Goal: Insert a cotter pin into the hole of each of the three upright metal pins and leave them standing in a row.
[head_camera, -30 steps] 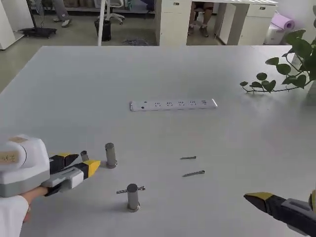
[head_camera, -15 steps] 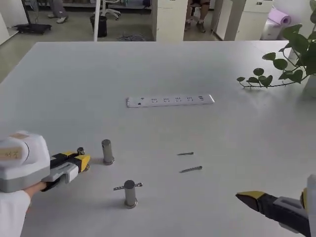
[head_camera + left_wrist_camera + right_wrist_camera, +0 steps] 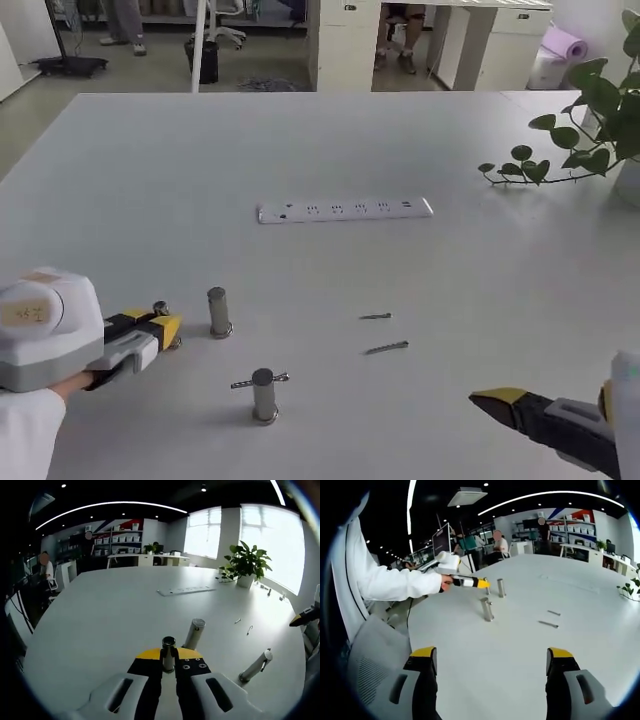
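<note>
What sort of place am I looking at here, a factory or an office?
Most likely an open-plan office or lab workspace rather than a factory: a large white table with a power strip, a potted plant, and storage shelves along the far wall.

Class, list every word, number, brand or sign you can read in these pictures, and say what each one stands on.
Nothing here can be read with certainty.
Small label on the white body of the left tongs, which clamp a metal pin: dark marks, too blurred to read.
Power strip: small marks by its sockets, too small to read.
Storage bins on the far shelves: no legible labels.
</note>
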